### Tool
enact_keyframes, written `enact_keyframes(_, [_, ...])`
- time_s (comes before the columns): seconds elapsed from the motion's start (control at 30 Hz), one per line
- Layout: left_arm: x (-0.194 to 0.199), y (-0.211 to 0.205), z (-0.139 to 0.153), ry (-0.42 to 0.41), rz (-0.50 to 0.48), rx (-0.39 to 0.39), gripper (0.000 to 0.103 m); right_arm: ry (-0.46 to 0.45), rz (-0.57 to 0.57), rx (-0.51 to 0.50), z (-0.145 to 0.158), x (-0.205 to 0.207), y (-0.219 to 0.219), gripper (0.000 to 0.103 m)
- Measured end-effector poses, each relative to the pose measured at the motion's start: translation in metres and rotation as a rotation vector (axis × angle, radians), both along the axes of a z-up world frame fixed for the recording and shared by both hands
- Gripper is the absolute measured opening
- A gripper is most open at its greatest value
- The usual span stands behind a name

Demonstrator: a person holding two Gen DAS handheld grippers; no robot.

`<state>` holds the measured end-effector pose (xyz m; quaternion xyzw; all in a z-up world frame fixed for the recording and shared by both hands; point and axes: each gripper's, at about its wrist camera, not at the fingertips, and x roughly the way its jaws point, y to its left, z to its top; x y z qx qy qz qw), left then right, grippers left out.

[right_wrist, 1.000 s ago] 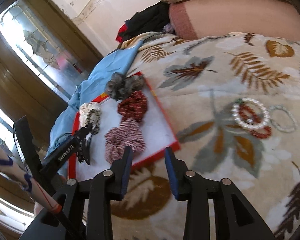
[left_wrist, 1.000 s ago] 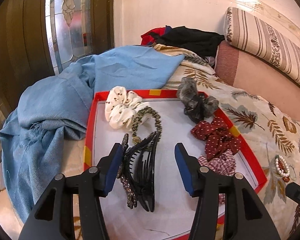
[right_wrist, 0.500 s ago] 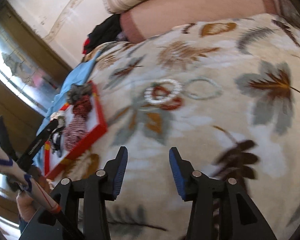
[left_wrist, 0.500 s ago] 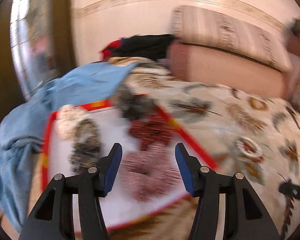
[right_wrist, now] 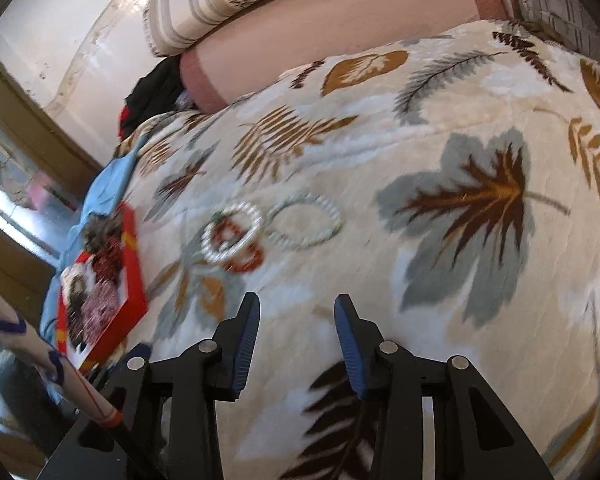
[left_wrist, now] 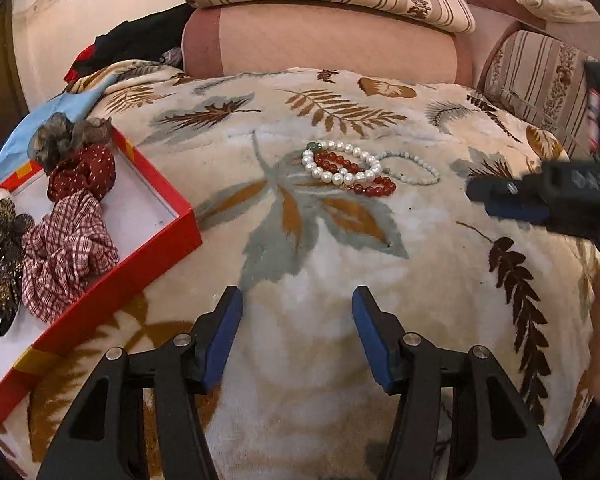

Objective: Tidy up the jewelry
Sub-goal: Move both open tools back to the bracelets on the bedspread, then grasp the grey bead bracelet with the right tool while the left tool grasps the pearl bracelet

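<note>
A white pearl bracelet (left_wrist: 341, 164), a red bead bracelet (left_wrist: 363, 182) and a thin pale bead bracelet (left_wrist: 417, 170) lie overlapped on the leaf-print blanket; they also show, blurred, in the right wrist view as the pearl bracelet (right_wrist: 232, 236) and the pale bracelet (right_wrist: 307, 220). My left gripper (left_wrist: 298, 324) is open and empty, well short of them. My right gripper (right_wrist: 296, 332) is open and empty, near them; it also shows in the left wrist view (left_wrist: 507, 200), to the right of the bracelets. A red box (left_wrist: 180, 220) at the left holds scrunchies and hair clips.
A checked scrunchie (left_wrist: 66, 248), a dark red scrunchie (left_wrist: 84, 172) and a grey scrunchie (left_wrist: 64, 140) fill the box. Pillows (left_wrist: 319, 52) line the far edge of the bed. A blue cloth (left_wrist: 32, 120) lies behind the box. The blanket (left_wrist: 319, 264) spreads around.
Both grippers have swung right, away from the red box and toward the bracelets. The left gripper left the black hair clip in the box.
</note>
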<state>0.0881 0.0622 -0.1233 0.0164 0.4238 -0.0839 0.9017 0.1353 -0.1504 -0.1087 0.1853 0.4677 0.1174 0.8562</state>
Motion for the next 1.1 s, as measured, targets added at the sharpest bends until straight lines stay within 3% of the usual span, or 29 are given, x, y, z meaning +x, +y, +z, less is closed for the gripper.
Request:
enact_keyframes(0.23, [0.007,0.003,0.0,0.01,0.012,-0.018,0.058,0.04,-0.042,-0.1,-0.012,0.059,-0.009,0.042])
enact_keyframes(0.37, [0.012,0.005,0.001,0.019,0.022,-0.034,0.059,0.038,-0.023,-0.198,-0.02,0.083,0.007,0.042])
enact_keyframes(0.43, [0.015,0.005,0.002,0.025,0.031,-0.047,0.059,0.011,0.028,-0.32,-0.021,0.086,0.027,0.016])
enact_keyframes(0.5, [0.02,0.004,0.004,0.037,0.039,-0.075,0.06,-0.015,0.086,-0.419,-0.022,0.084,0.044,0.007])
enact_keyframes(0.6, [0.025,0.003,0.005,0.052,0.05,-0.118,0.06,-0.025,0.141,-0.508,-0.021,0.073,0.05,0.006])
enact_keyframes(0.7, [0.03,0.0,0.006,0.085,0.019,-0.169,0.06,0.008,0.136,-0.466,-0.016,0.056,0.029,0.005])
enact_keyframes(0.83, [0.036,-0.006,0.004,0.125,-0.002,-0.223,0.06,0.069,0.074,-0.302,-0.012,0.031,-0.016,0.006])
enact_keyframes(1.0, [0.063,-0.012,0.005,0.14,0.073,-0.217,0.06,0.101,0.058,-0.119,-0.008,0.024,-0.04,0.006])
enact_keyframes(1.1, [0.093,-0.007,0.002,0.169,0.154,-0.248,0.05,0.096,0.069,-0.056,-0.003,0.024,-0.042,0.006])
